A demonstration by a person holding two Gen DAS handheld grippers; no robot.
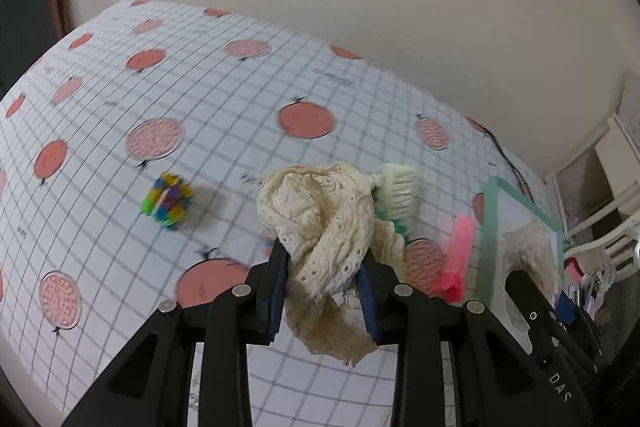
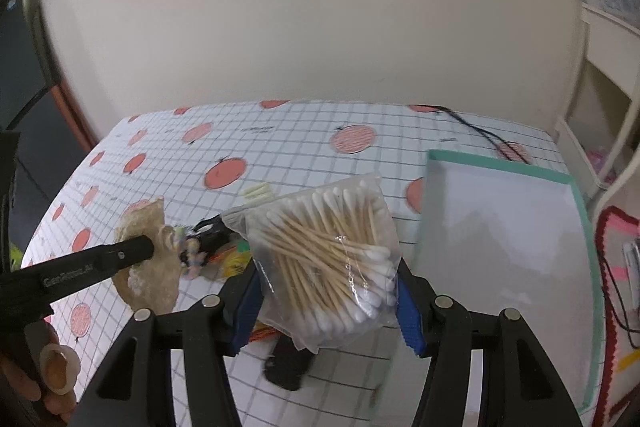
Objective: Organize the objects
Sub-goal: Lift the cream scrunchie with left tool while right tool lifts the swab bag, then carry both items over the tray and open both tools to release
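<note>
Clamped in the left gripper [image 1: 324, 283]: cream lace cloth [image 1: 324, 227]; only the right gripper's [image 2: 326, 301] view shows its cotton-swab bag [image 2: 328, 255].

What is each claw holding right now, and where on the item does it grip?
Left claw: cream lace cloth, pinched around its bunched middle. Right claw: clear bag of cotton swabs, clamped across its lower sides.

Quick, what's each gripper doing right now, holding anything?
Left gripper: closed on a cream lace cloth.
Right gripper: closed on a bag of cotton swabs.
</note>
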